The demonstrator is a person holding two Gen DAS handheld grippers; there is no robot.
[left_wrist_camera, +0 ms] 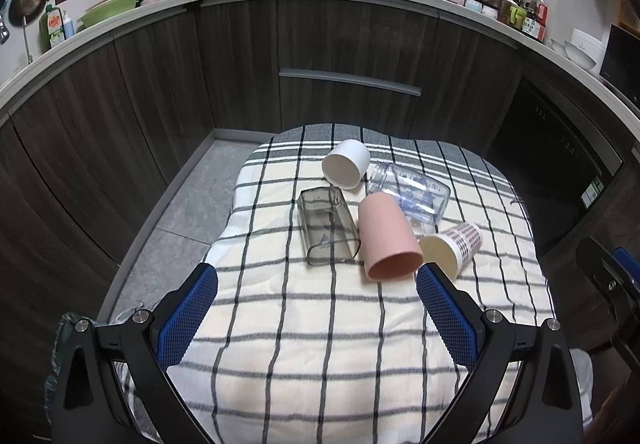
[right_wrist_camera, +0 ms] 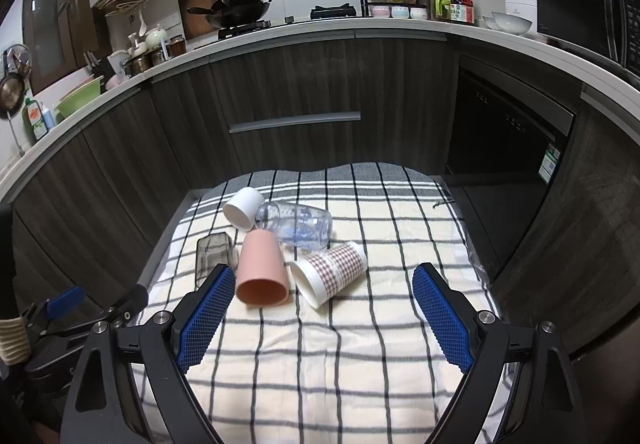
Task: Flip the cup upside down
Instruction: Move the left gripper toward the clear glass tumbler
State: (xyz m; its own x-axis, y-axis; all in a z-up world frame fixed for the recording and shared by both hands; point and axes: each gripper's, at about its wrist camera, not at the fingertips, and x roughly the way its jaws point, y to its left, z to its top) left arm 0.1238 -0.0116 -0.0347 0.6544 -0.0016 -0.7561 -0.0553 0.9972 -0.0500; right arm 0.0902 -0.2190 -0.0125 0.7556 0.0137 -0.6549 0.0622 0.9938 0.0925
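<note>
Several cups lie on their sides on a checked cloth [left_wrist_camera: 320, 324]: a pink cup [left_wrist_camera: 386, 244] [right_wrist_camera: 262, 270], a white cup [left_wrist_camera: 346, 164] [right_wrist_camera: 244, 209], a checked paper cup [left_wrist_camera: 452, 248] [right_wrist_camera: 330, 272], a smoky square cup [left_wrist_camera: 326, 228] [right_wrist_camera: 212, 254] and a clear bottle [left_wrist_camera: 410, 194] [right_wrist_camera: 296, 224]. My left gripper [left_wrist_camera: 318, 284] is open and empty, just short of the pink cup's mouth. My right gripper [right_wrist_camera: 324, 286] is open and empty, with the paper cup just beyond and between its fingers.
The cloth covers a small table [right_wrist_camera: 400, 204] with floor [left_wrist_camera: 192, 204] to its left. Dark kitchen cabinets [left_wrist_camera: 340, 44] stand behind, with a cluttered counter [right_wrist_camera: 320, 28] above. The other gripper shows at the right edge of the left wrist view [left_wrist_camera: 612, 284].
</note>
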